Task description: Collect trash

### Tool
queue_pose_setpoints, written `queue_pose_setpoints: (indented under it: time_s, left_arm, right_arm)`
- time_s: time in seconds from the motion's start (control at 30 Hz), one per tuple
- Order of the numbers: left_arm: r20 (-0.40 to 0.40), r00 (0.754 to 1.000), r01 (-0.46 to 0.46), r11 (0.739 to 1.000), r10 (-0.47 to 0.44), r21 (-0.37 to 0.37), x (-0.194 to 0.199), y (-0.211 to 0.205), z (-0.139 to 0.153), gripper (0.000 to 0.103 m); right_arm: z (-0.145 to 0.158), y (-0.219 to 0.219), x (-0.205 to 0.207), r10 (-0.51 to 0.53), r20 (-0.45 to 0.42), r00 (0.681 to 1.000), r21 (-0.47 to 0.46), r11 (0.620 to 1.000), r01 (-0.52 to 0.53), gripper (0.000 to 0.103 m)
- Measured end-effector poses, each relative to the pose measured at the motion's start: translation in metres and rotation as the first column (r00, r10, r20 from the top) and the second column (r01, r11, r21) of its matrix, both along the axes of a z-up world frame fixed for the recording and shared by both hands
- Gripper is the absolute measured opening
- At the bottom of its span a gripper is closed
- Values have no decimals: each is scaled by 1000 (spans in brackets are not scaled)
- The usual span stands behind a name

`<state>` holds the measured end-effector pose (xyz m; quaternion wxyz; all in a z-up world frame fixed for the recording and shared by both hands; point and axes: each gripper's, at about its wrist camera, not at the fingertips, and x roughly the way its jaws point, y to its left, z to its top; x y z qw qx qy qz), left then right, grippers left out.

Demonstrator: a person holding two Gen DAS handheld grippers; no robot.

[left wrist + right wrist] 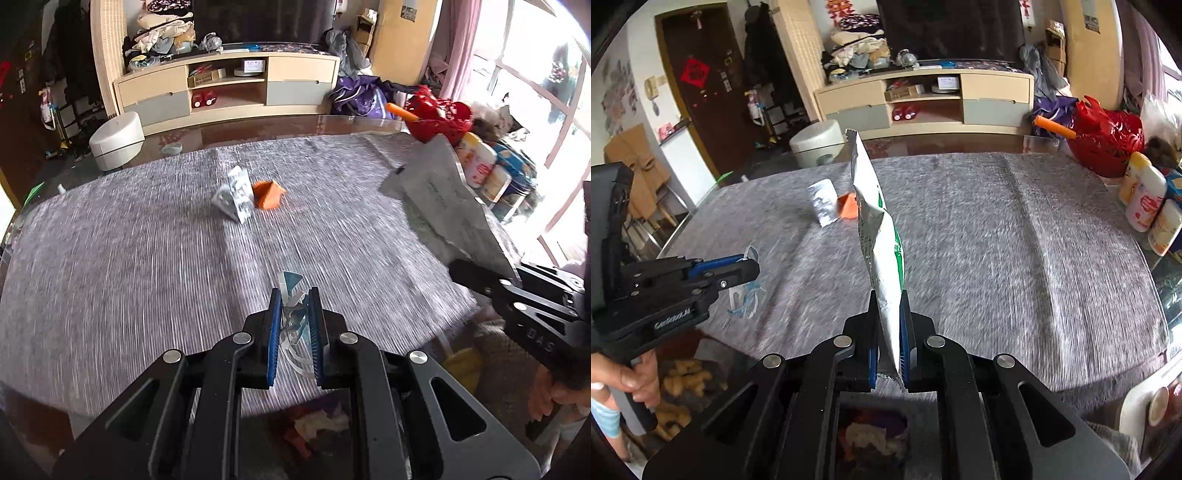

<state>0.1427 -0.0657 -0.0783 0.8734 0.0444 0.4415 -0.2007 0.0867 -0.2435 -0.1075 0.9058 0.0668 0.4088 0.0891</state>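
Both claws are loaded, the left claw (293,325) pinching a clear blue-printed wrapper (291,295) and the right claw (889,332) clamped on an upright white pouch (877,229), so the trash bin (871,439) directly beneath the bench (1015,258) edge lies nearest both.

Tablecloth (147,258): grey fuzzy cloth, matt, fine ribbed weave. Table edge (258,125) beyond it: glass, glossy, reflective.

Left gripper (294,314): matt black plastic-looking body, bright metal rivets, ribbed blue pads; between them a thin clear plastic wrapper (291,295), glossy, printed blue.

Right gripper (889,317): same build; it pinches a white pouch (879,229), smooth, slightly creased, green print.

Blister pack (236,194): silvery foil, shiny. Orange scrap (269,194): folded, matt, paper-like. Red basket (1108,136): glossy openwork plastic.
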Motion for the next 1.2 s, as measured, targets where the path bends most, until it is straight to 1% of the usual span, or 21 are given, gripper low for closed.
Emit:
queue_pose_setpoints:
  time_s: [0.13,0.23,0.4,0.53,0.67,0.83,0.93,1.07,1.2]
  left_arm:
    - [-14,1000,3,1000,-3,-26,-36,9,-9,13]
    - [-36,999,-8,999,7,-33,-58,16,-24,13]
    - [-113,993,-33,999,29,-32,-93,31,-66,13]
    - [-179,984,-26,1000,23,-16,-113,31,-99,13]
    - [-221,975,-22,1000,19,-12,-127,31,-122,13]
    - [-285,958,-12,1000,6,-17,-139,26,-150,13]
    - [-316,949,8,1000,-10,-8,-143,19,-165,13]
    - [-348,937,23,1000,-22,-1,-143,15,-180,13]
    - [-380,925,39,999,-33,8,-143,12,-193,13]
  right_arm:
    - [-7,8,-24,13,-19,1000,17,1000,-13,11]
    - [-21,15,-42,29,-48,998,28,999,-28,11]
    - [-50,29,-67,58,-113,992,40,998,-54,11]
    - [-74,35,-83,65,-164,984,39,998,-59,11]
    - [-95,37,-97,73,-217,973,31,997,-68,11]
    - [-136,38,-102,76,-325,943,55,997,-62,11]
    - [-156,37,-103,66,-371,926,56,997,-49,11]
    - [-174,37,-98,57,-407,911,43,998,-43,11]
    - [-189,32,-92,44,-449,893,59,998,-19,11]
